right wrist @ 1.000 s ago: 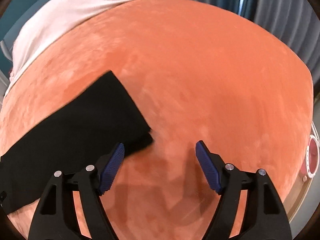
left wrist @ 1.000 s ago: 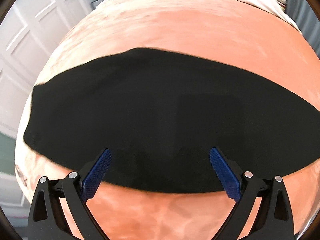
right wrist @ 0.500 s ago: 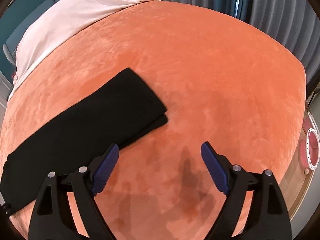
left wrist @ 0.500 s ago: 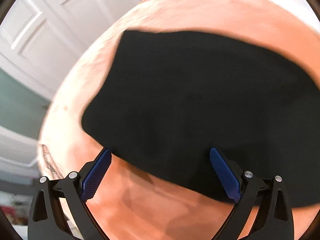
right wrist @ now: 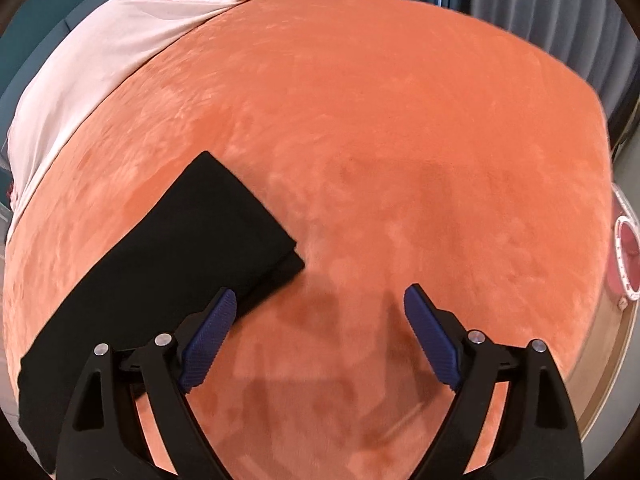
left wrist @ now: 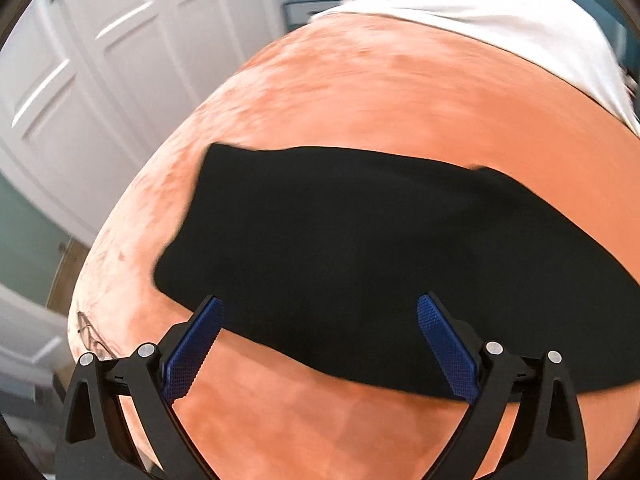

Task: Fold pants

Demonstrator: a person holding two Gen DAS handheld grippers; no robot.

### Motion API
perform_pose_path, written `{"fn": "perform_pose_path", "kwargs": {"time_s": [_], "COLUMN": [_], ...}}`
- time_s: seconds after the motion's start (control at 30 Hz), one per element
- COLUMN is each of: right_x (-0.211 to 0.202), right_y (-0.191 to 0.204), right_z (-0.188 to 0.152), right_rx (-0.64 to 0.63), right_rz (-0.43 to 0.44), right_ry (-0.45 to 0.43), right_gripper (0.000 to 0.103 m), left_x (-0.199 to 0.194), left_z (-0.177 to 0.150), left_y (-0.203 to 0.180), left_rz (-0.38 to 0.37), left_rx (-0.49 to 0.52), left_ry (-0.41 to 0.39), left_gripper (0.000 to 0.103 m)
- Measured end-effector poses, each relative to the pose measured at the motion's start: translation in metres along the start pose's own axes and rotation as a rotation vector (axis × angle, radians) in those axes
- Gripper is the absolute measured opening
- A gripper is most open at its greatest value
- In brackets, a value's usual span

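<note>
Black pants (left wrist: 360, 248) lie flat as a long folded strip on the orange bed cover (left wrist: 400, 92). My left gripper (left wrist: 318, 344) hovers open above the strip's near edge, close to its left end, with nothing pinched. In the right wrist view the pants (right wrist: 168, 256) run from the lower left to a squared end with two layers showing. My right gripper (right wrist: 320, 332) stands open just right of that end; its left finger (right wrist: 208, 340) overlaps the cloth's edge in the picture and only bare cover lies between the pads.
A white sheet (left wrist: 500, 20) covers the far end of the bed. White panelled doors (left wrist: 80, 80) stand beyond the bed's left edge. Grey curtains (right wrist: 540, 4) hang at the back right, and a pink round object (right wrist: 628, 256) lies on the floor past the right edge.
The left gripper has swung toward the strip's left end, so that end now sits mid-picture. The right gripper has opened wider and pulled back a little from the pants' end.
</note>
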State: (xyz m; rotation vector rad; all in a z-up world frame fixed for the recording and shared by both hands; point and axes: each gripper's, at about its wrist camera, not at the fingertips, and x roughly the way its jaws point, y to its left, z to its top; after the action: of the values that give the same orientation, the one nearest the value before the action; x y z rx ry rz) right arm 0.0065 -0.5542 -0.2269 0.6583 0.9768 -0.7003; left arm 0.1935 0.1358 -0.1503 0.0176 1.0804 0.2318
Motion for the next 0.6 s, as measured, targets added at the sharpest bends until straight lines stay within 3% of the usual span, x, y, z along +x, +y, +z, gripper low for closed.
{"fn": "perform_pose_path", "kwargs": {"time_s": [0.2,0.4,0.43,0.5,0.57,0.6], "right_x": [0.025,0.027,0.028,0.031,0.036,0.039], "right_y": [-0.01,-0.007,-0.006,-0.002,0.003,0.004], "right_z": [0.011,0.014,0.015,0.017,0.019,0.019], "right_rx": [0.084,0.119,0.116,0.081,0.046,0.057], "right_rz": [0.106,0.245,0.251,0.24,0.237,0.271], "right_ry": [0.033,0.021,0.022,0.023,0.031,0.054], "right_gripper": [0.09,0.089,0.085,0.063,0.027,0.025], "left_x": [-0.029,-0.05,-0.051,-0.05,-0.049,-0.045], "left_z": [-0.029,-0.06,-0.06,-0.06,-0.06,-0.058], "left_y": [-0.076,-0.136,-0.139,-0.138,-0.136,-0.13], "left_rz": [-0.118,-0.173,-0.178,-0.176,-0.183,-0.181], "left_rx": [0.074,0.136,0.146,0.152,0.151,0.149], "left_ry": [0.023,0.045,0.047,0.045,0.05,0.054], "left_gripper": [0.096,0.096,0.096,0.096,0.096,0.096]}}
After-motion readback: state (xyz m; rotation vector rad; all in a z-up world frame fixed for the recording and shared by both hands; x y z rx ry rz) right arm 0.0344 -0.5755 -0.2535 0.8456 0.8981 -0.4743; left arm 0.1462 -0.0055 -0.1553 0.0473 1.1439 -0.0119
